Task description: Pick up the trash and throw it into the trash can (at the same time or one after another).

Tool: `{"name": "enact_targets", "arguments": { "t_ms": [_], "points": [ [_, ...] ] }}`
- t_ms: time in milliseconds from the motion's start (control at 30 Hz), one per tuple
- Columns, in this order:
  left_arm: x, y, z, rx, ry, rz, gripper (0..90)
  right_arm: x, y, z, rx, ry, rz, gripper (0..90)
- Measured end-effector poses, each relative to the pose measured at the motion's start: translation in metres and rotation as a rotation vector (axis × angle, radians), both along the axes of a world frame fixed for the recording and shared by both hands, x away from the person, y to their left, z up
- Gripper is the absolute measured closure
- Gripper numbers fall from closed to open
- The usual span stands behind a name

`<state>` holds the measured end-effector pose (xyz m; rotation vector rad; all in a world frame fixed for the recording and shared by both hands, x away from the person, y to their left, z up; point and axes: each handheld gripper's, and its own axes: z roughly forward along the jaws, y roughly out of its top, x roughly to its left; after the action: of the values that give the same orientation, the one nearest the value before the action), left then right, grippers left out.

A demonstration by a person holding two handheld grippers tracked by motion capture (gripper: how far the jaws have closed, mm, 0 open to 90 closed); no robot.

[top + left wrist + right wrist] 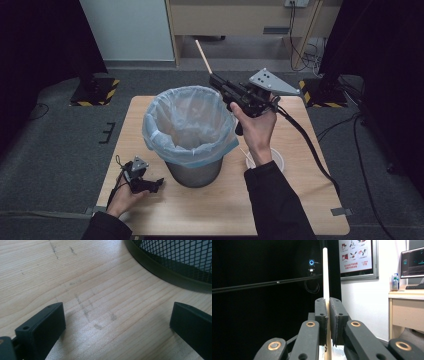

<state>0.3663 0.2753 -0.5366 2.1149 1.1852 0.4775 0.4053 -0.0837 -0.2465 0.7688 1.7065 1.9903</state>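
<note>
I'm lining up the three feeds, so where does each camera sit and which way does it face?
High view: overhead, facing forward and down on the table; both forearms show.
Left gripper view: low over the wood, its open jaws showing.
Right gripper view: raised, facing the room, jaws shut on the stick.
Shared: high and left gripper views show the bin.

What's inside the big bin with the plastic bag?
The bin is lined with a pale blue bag. Only crinkled plastic shows inside; the very bottom is hidden by the folds, so anything down there cannot be seen.

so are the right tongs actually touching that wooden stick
Touching. In the right gripper view the right tongs are shut on the wooden stick, both jaws pressed flat against its sides with no gap.
</note>
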Motion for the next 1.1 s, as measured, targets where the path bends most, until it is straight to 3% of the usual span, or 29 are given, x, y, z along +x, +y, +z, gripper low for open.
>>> {"name": "enact_targets", "arguments": {
  "t_ms": [733,933,1100],
  "points": [
    [0.000,0.000,0.000,0.000,0.000,0.000,0.0,0.015,0.027,-0.023,-0.057,0.044,0.008,84.5],
    [0.000,0.000,0.000,0.000,0.000,0.000,0.0,0.017,0.027,-0.022,-0.055,0.066,0.023,79.5],
    [0.000,0.000,0.000,0.000,0.000,0.000,0.0,0.012,0.019,-0.016,-0.039,0.043,0.012,76.0]
  ]
}}
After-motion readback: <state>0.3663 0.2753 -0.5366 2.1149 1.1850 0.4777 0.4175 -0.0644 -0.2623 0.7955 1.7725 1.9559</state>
